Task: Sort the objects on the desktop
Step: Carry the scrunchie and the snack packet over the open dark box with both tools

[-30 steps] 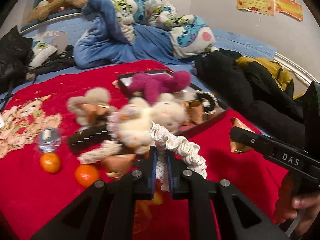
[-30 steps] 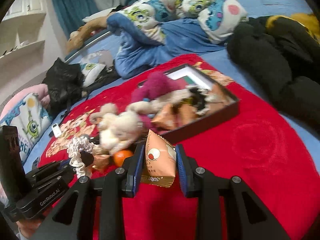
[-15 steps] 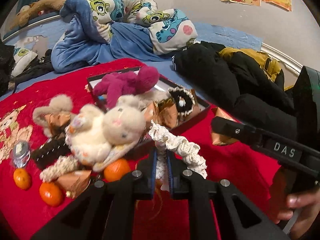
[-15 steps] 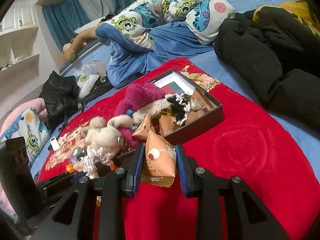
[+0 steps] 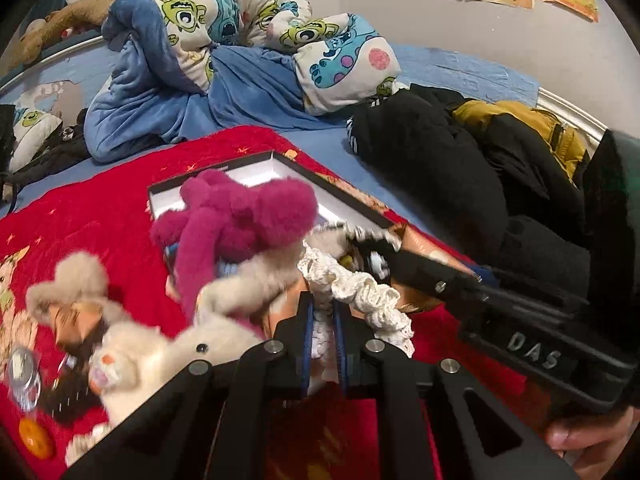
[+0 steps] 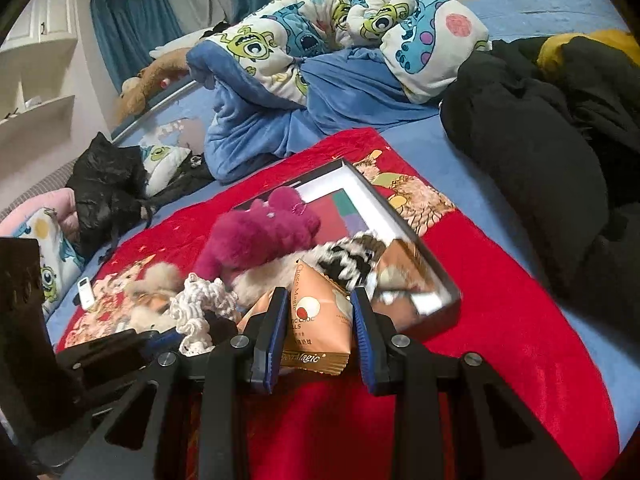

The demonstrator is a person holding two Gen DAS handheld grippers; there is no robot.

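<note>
My right gripper [image 6: 320, 334] was clamped on the snack pack [image 6: 318, 320], my left gripper [image 5: 322, 340] pinched the white lace scrunchie [image 5: 352, 292] — the box [image 6: 404, 232] lay just ahead, upper centre, nearer the right hand.

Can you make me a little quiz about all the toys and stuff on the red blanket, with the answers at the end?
1. What is the left gripper holding between its jaws?
2. True or false: the right gripper is empty.
3. What lies partly in the dark box? A) the magenta plush toy B) an orange C) a small clear jar

Key
1. A white lace scrunchie.
2. False: its jaws are shut on an orange snack packet.
3. A. The orange and the jar lie out on the red blanket.
</note>
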